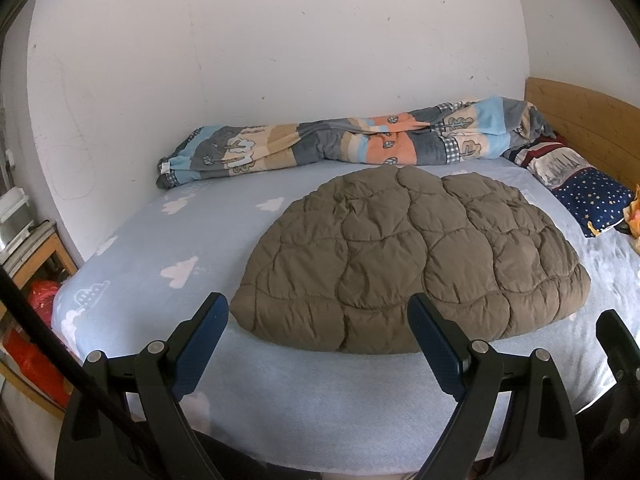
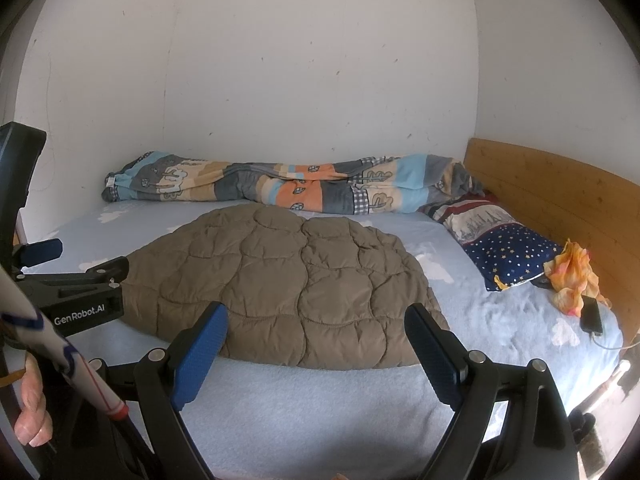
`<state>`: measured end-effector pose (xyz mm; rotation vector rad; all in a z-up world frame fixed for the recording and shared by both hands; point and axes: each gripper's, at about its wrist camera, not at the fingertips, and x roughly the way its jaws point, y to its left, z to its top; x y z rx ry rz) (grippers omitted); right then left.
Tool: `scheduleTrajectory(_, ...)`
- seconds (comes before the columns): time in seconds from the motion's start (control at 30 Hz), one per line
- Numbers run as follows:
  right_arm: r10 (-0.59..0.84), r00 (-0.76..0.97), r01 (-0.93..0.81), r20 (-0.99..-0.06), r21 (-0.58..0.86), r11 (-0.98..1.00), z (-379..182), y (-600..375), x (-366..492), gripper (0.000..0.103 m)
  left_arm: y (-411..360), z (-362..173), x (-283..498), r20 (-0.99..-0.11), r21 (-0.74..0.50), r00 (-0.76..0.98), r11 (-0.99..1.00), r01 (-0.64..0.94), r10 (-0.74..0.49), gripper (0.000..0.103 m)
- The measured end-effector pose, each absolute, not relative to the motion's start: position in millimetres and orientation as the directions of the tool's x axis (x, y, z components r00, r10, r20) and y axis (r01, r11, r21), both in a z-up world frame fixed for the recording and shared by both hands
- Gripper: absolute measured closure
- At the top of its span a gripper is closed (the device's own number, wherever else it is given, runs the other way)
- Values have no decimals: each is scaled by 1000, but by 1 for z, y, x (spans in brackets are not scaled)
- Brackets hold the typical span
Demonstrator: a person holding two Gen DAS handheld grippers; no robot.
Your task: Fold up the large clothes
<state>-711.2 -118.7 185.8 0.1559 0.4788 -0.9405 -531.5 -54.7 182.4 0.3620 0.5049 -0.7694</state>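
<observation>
A brown quilted padded garment (image 1: 416, 256) lies in a flat, rounded bundle on the light blue bed sheet (image 1: 160, 248); it also shows in the right wrist view (image 2: 288, 288). My left gripper (image 1: 318, 308) is open and empty, held just above the garment's near edge. My right gripper (image 2: 316, 316) is open and empty too, over the near edge further right. The left gripper's body (image 2: 76, 292) shows at the left of the right wrist view, beside the garment's left end.
A rolled patchwork blanket (image 1: 340, 140) lies along the white wall. A star-patterned pillow (image 2: 504, 248), an orange cloth (image 2: 572, 276) and a phone with a cable (image 2: 592, 316) lie by the wooden headboard (image 2: 560, 196). Shelves with red items (image 1: 36, 312) stand left of the bed.
</observation>
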Motion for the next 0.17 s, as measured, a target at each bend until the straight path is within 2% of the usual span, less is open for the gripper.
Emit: scheduleTrajectory(0.17, -737, 494, 808, -461, -69, 585, 187, -117, -710, 10, -53, 184, -530, -560, 123, 609, 671, 731, -561, 13)
